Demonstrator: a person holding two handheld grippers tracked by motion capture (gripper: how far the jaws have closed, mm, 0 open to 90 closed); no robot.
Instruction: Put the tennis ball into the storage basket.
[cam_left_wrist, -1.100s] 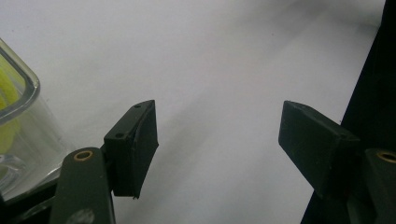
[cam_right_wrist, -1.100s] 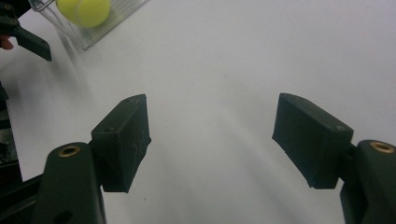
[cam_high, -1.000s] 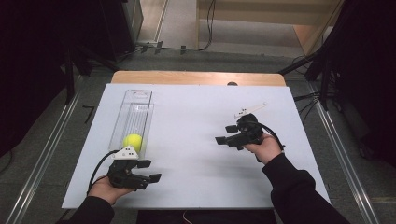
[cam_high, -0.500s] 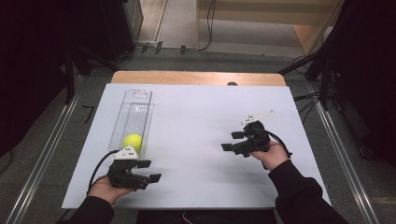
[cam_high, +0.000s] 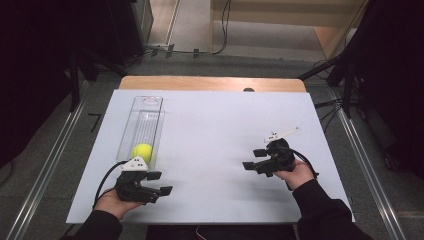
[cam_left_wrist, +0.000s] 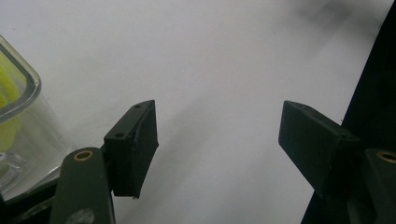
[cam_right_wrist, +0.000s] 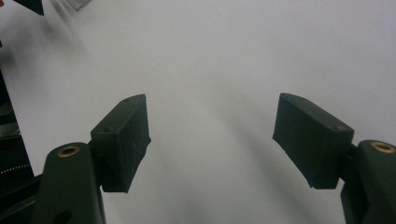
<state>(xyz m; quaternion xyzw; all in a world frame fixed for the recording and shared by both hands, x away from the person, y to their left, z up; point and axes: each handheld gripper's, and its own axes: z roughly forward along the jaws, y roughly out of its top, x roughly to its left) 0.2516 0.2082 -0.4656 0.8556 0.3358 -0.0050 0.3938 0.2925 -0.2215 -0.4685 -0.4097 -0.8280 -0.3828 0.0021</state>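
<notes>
High view: a white surface (cam_high: 215, 150) carries a clear, long container (cam_high: 141, 126) lying along its left side, lengthwise away from the person. A yellow-green ball (cam_high: 142, 151) sits inside the container at its near end. The left gripper (cam_high: 159, 183) is held in the person's left hand (cam_high: 112, 202) at the near left of the surface, just in front of the container's near end, jaws pointing toward the right and spread apart with nothing between them. The right gripper (cam_high: 252, 159) is held in the right hand (cam_high: 299, 173) at the right of the surface, well apart from the container, jaws pointing toward the left and likewise spread and empty. A black cable trails from each gripper.

Left gripper view: the left gripper (cam_left_wrist: 218, 135) shows both black jaws wide apart over bare white surface (cam_left_wrist: 224, 60). The rounded corner of the clear container (cam_left_wrist: 21, 116) stands at the left edge, just beside the left-hand jaw; whether it touches cannot be told. The yellow-green of the ball (cam_left_wrist: 8, 100) shows through the container wall.

Right gripper view: the right gripper (cam_right_wrist: 211, 135) shows both jaws wide apart, nothing held, above bare white surface (cam_right_wrist: 219, 51). The picture is soft toward the top left corner, where the objects cannot be identified
</notes>
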